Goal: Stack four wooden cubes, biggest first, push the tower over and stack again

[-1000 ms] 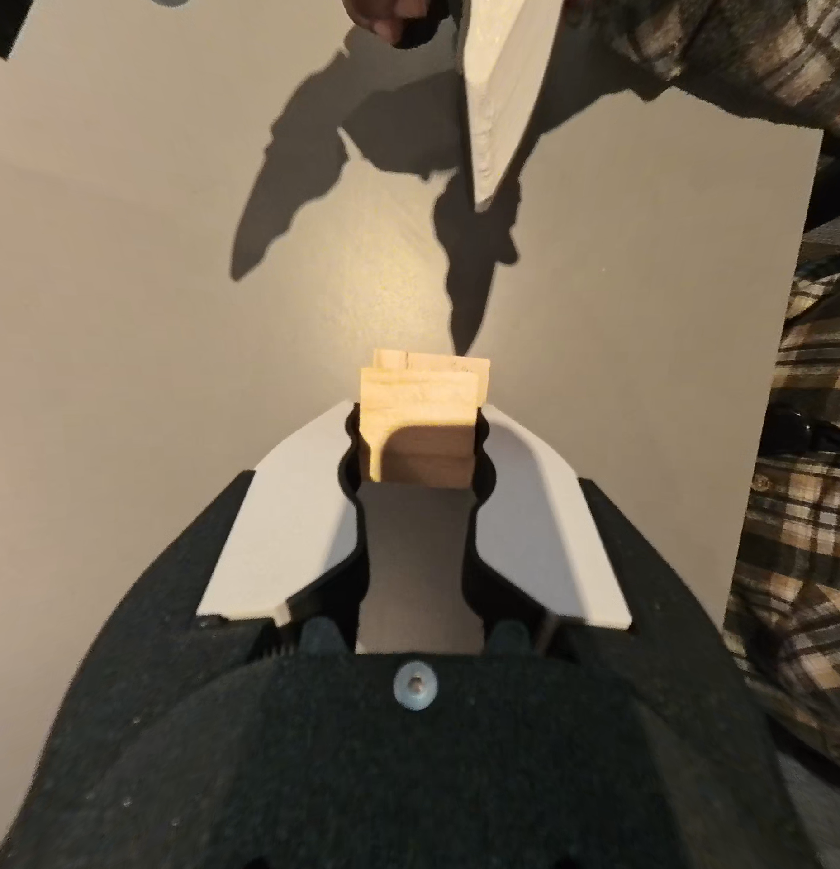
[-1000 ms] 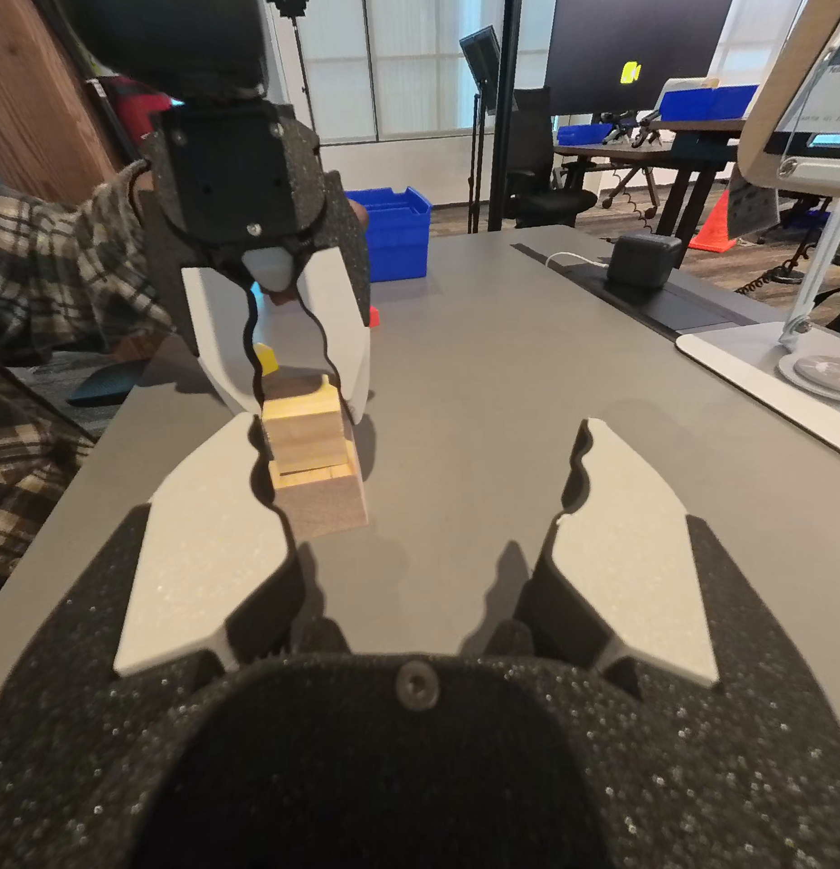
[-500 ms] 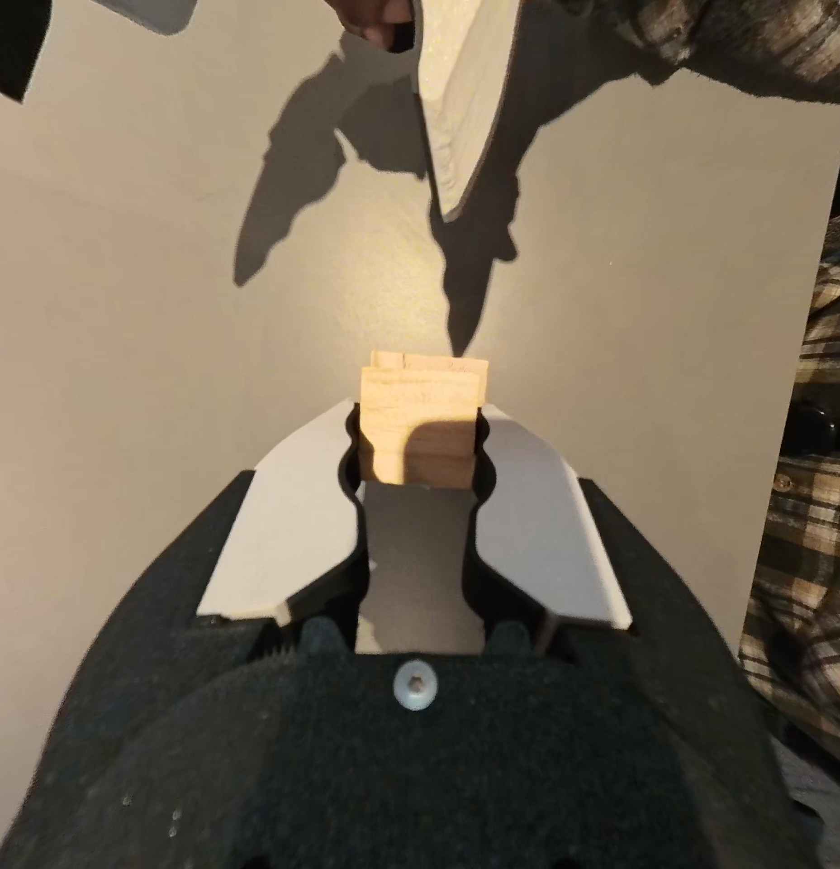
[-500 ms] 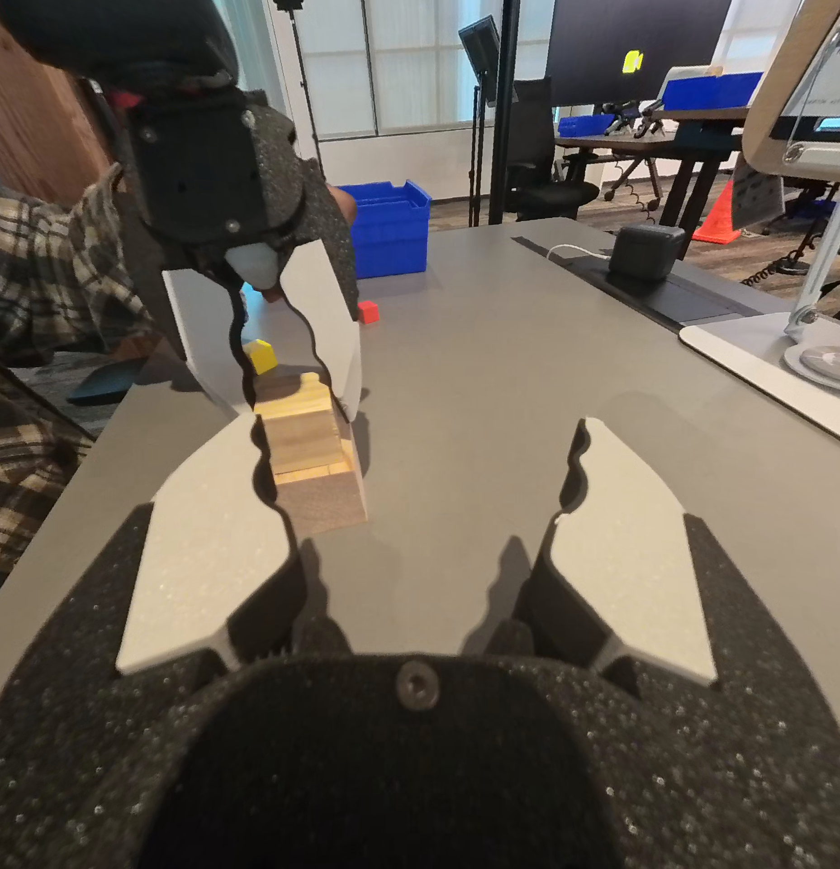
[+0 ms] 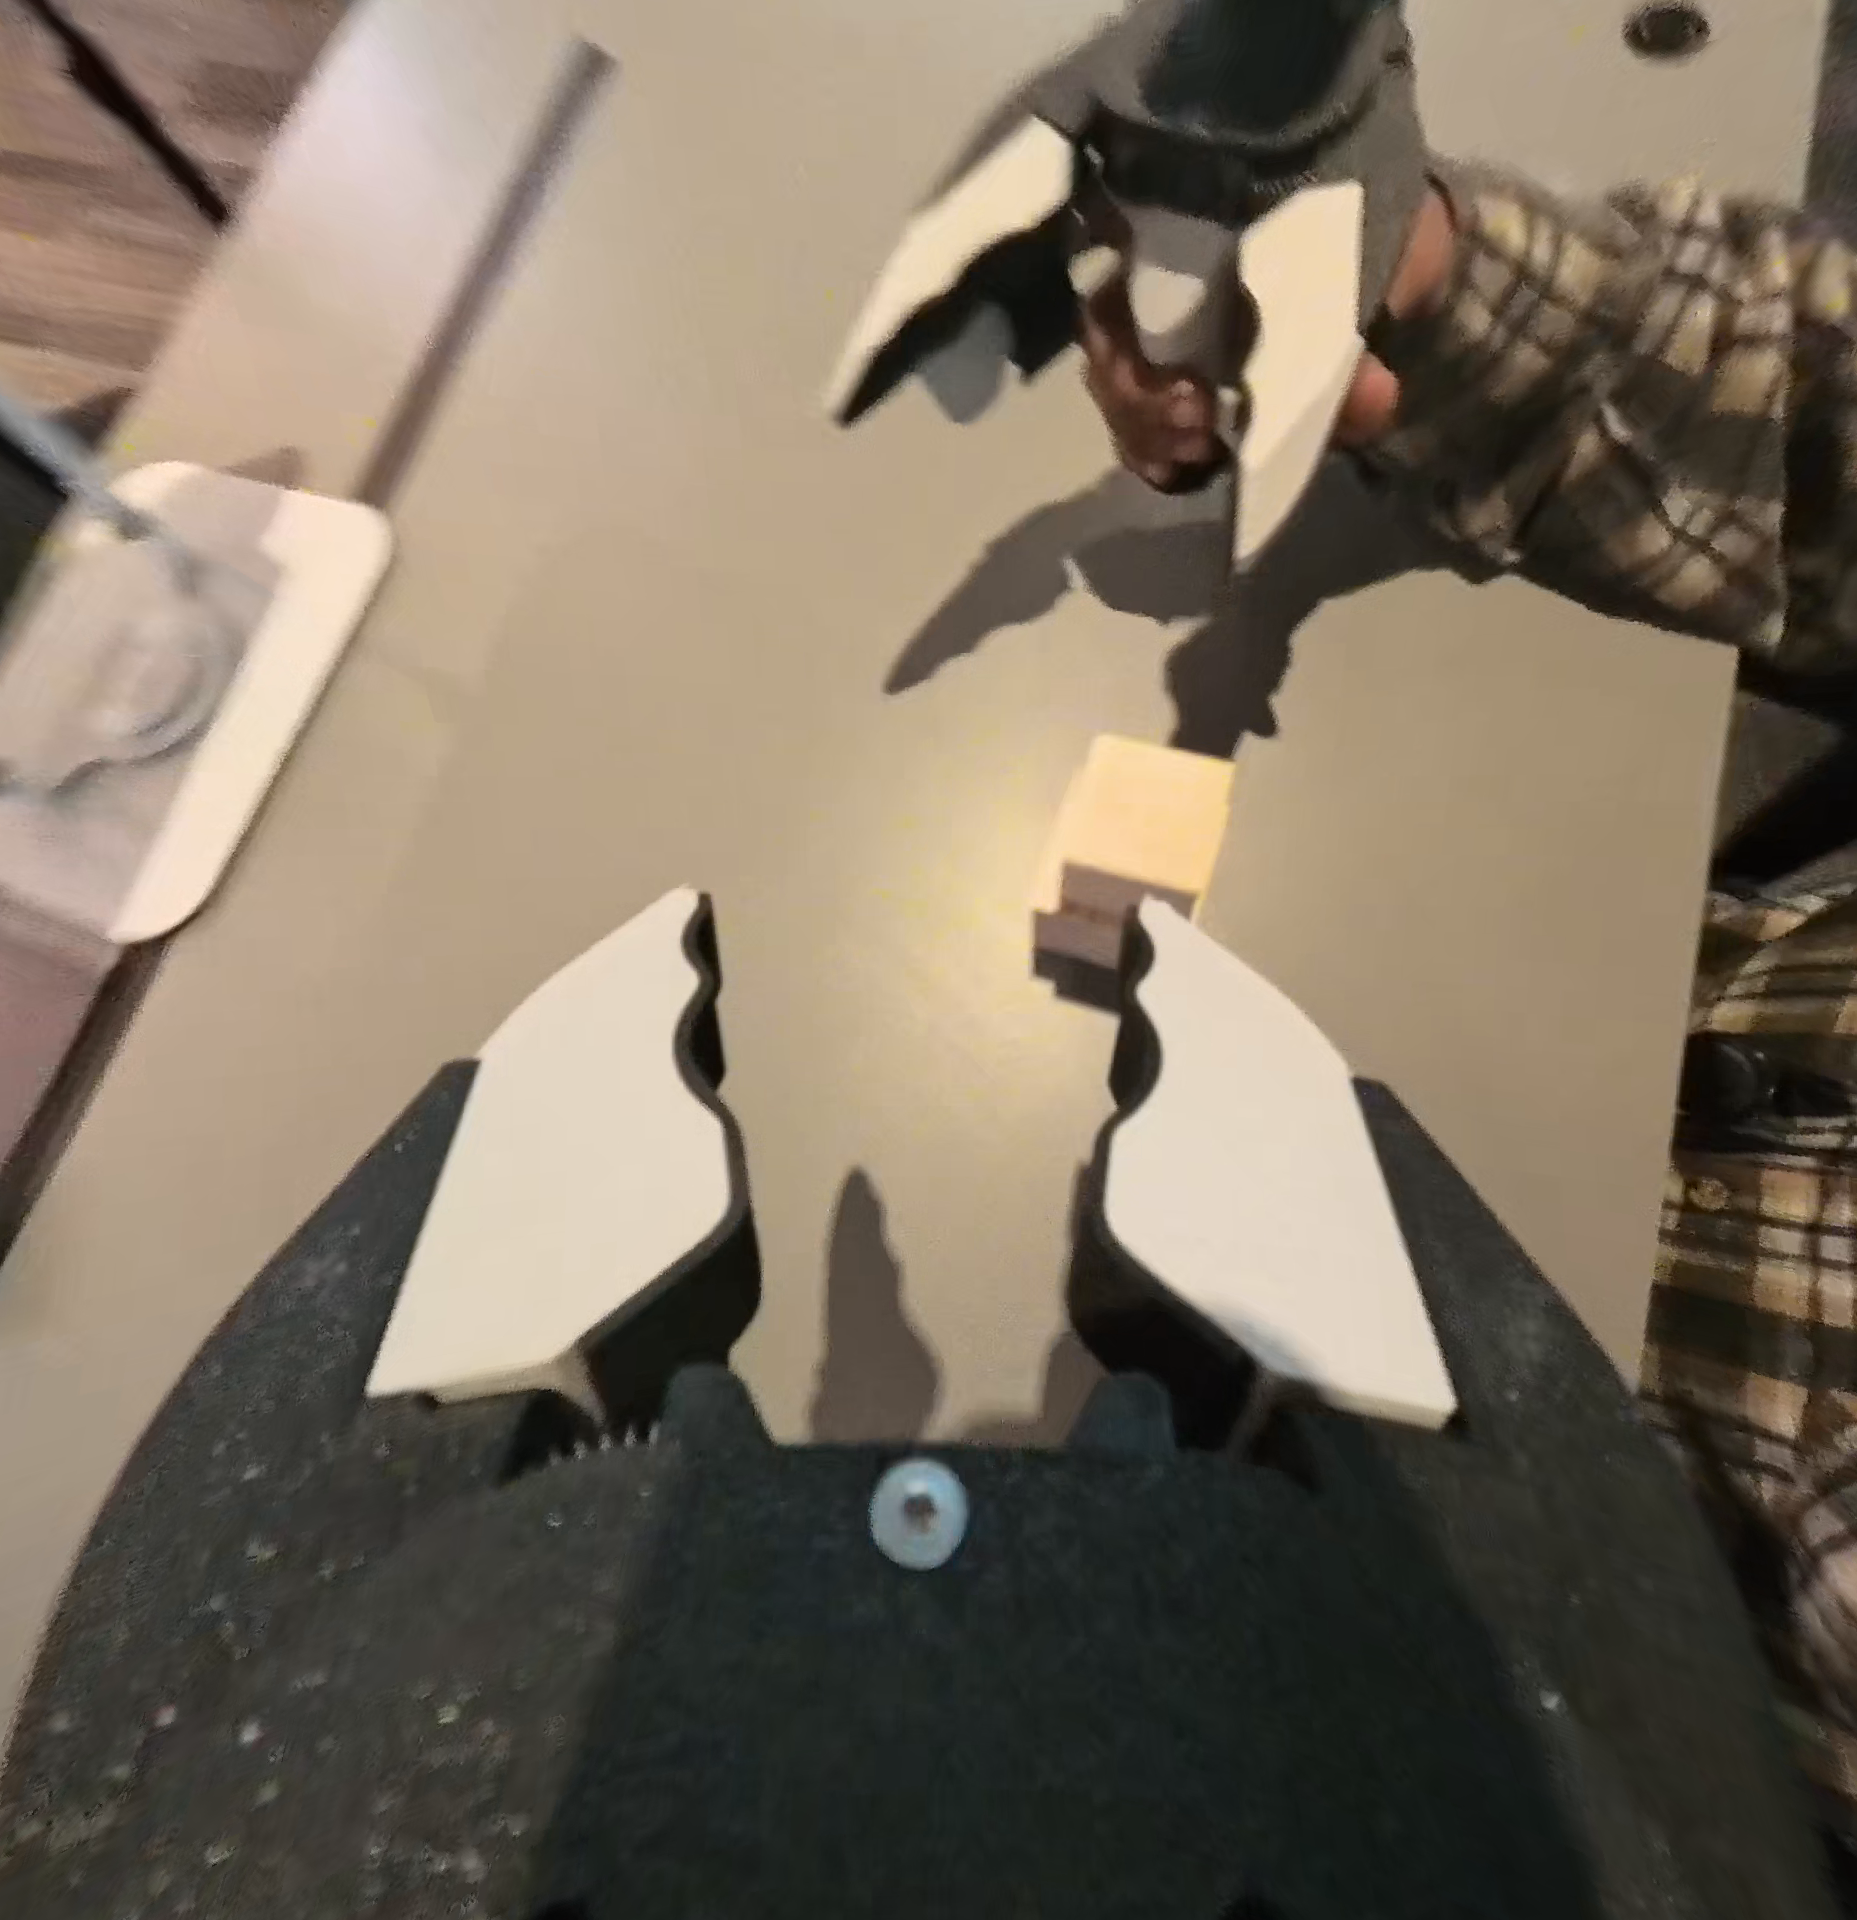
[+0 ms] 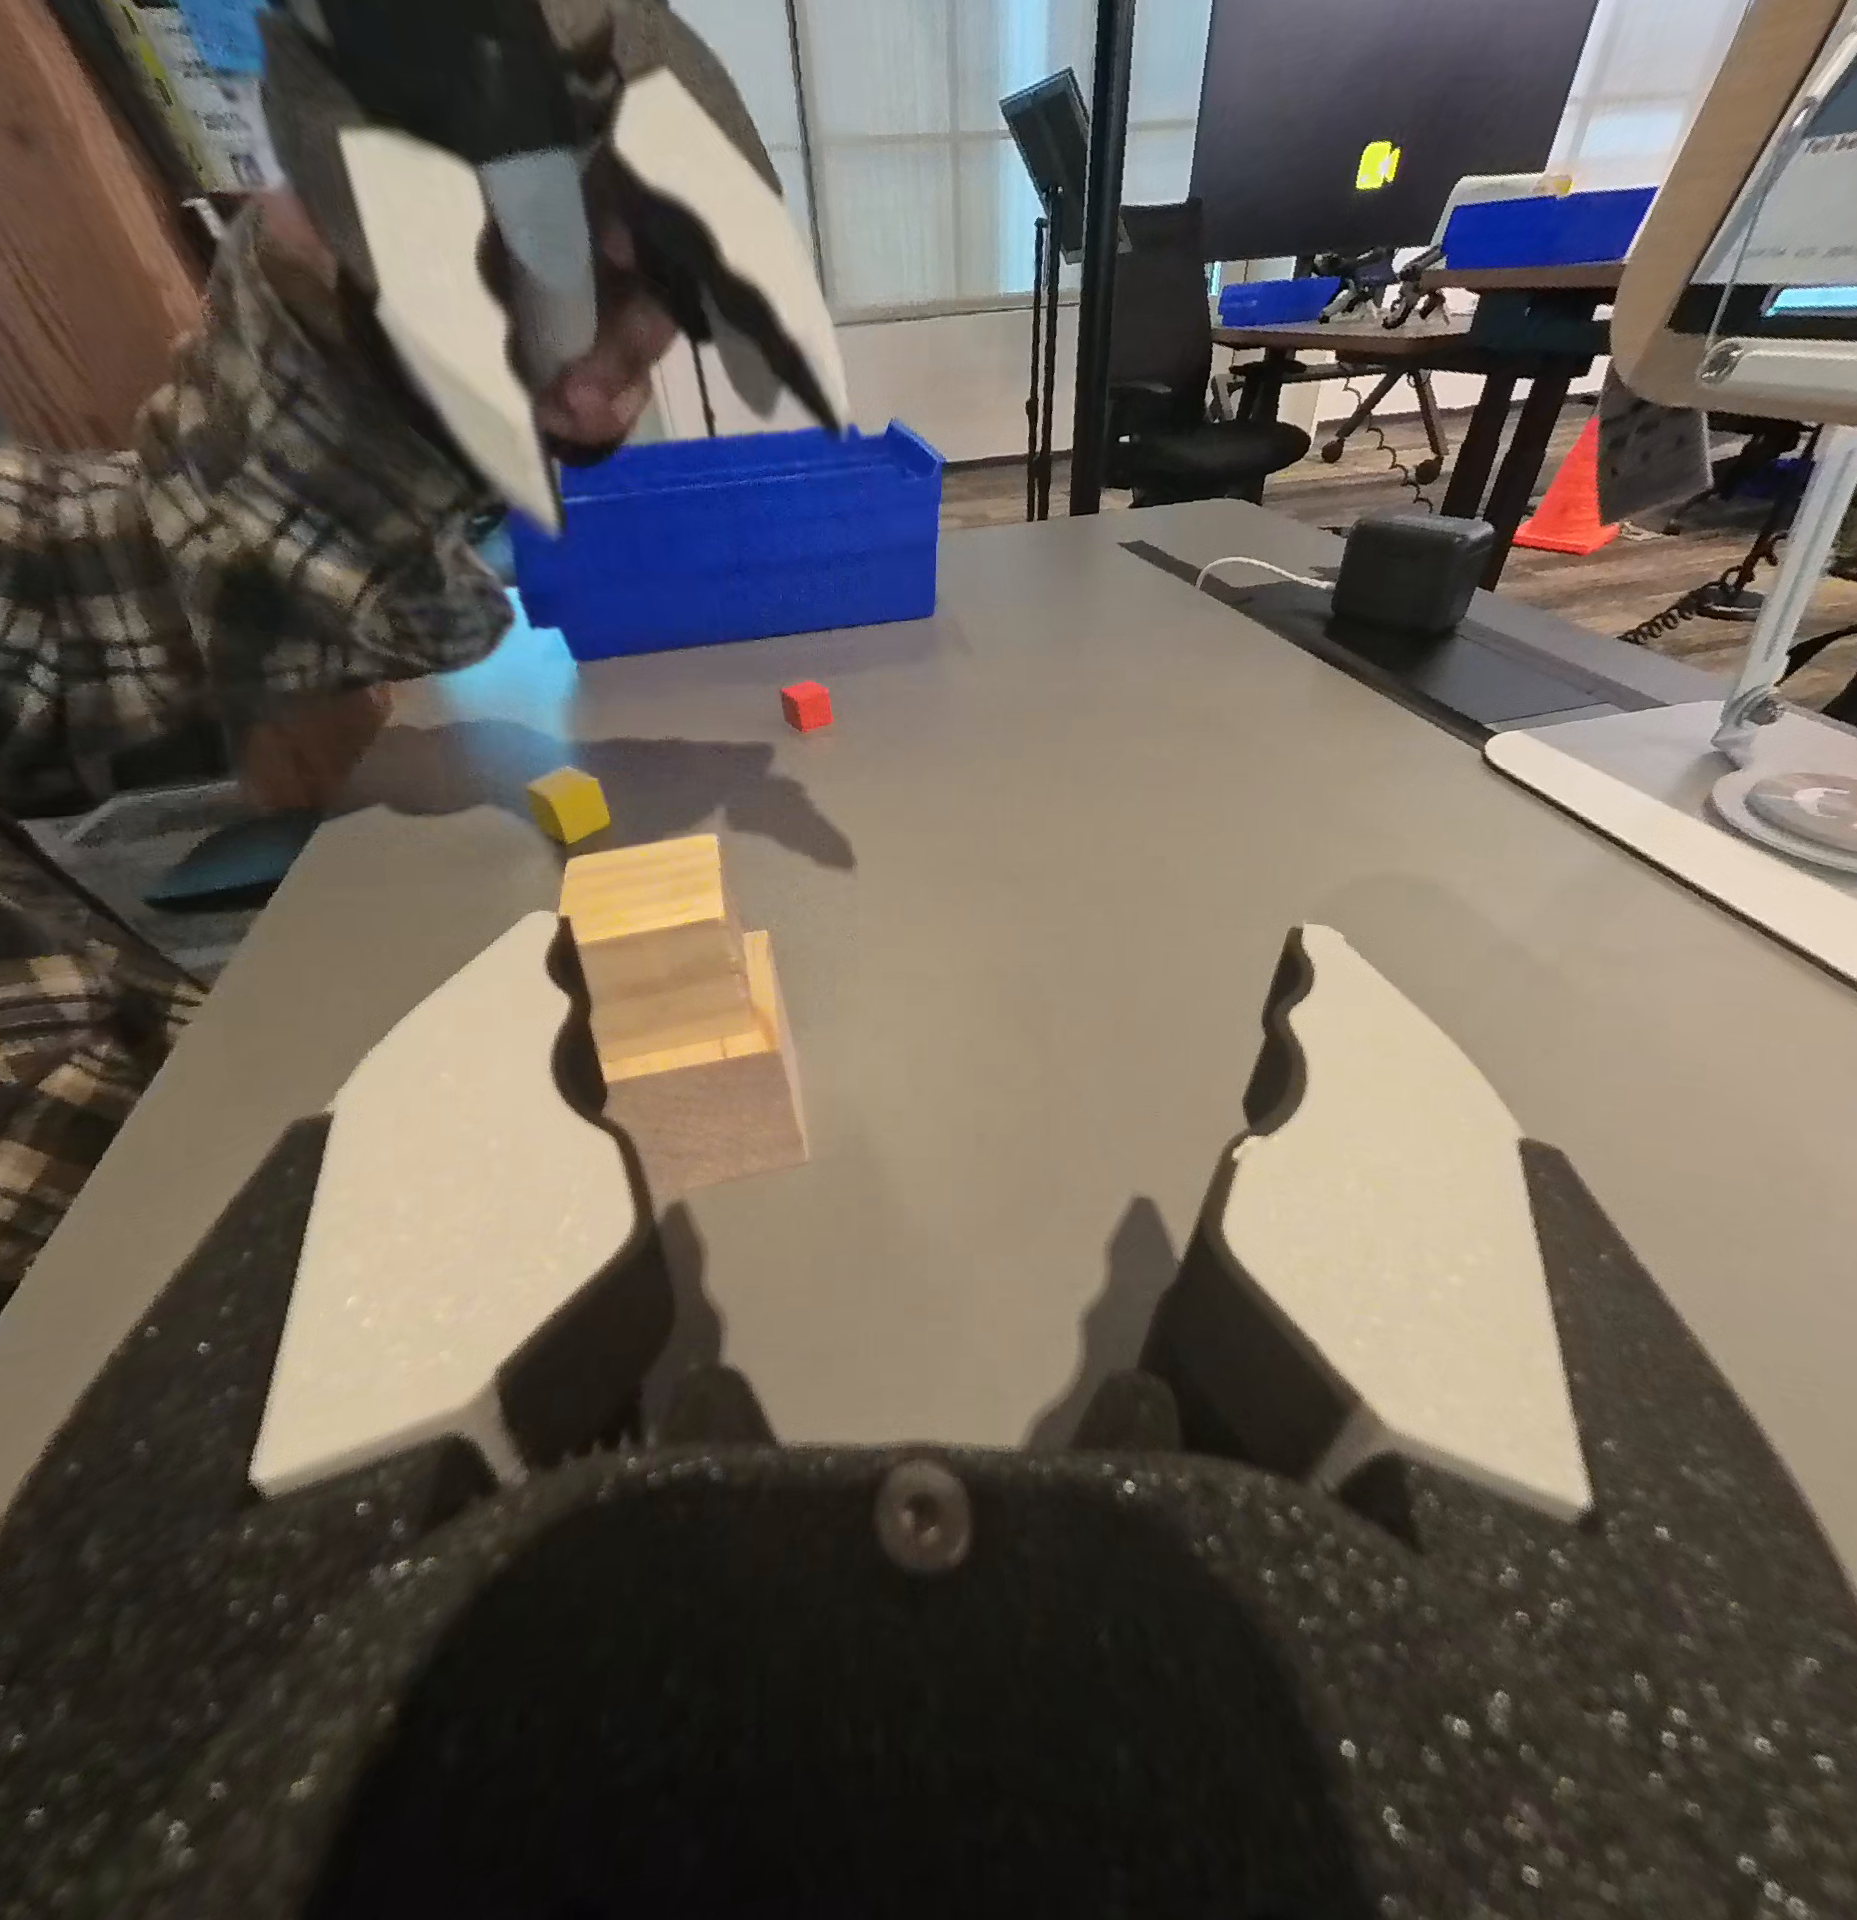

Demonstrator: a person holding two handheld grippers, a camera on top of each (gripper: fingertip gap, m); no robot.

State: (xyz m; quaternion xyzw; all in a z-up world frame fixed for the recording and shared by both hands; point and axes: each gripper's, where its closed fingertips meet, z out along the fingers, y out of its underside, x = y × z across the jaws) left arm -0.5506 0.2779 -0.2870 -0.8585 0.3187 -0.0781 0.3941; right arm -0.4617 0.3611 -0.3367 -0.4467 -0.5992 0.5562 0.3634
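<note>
A stepped tower of wooden cubes (image 6: 685,997) stands on the grey table (image 6: 1059,831), with the biggest, darker cube (image 6: 716,1127) at the bottom and a small pale cube (image 6: 643,883) on top. It also shows in the left wrist view (image 5: 1142,821). My left gripper (image 5: 924,914) is open and empty, raised above and to the left of the tower; in the right wrist view it hangs high above the tower (image 6: 685,462). My right gripper (image 6: 929,935) is open and empty, low over the table, with its left finger (image 6: 456,1143) just beside the tower. It shows blurred in the left wrist view (image 5: 1038,488).
A small yellow cube (image 6: 568,802) and a small red cube (image 6: 805,704) lie behind the tower. A blue bin (image 6: 726,540) stands at the far edge. A black box (image 6: 1412,571) and a white stand base (image 6: 1682,800) are at the right. A plaid sleeve (image 6: 228,540) is at the left. About 5 centimetres separates my right fingertips from the small pale cube (image 6: 643,883).
My left gripper has let go of the top cube, opened, and lifted up and away from the tower. My right gripper stays open beside the tower.
</note>
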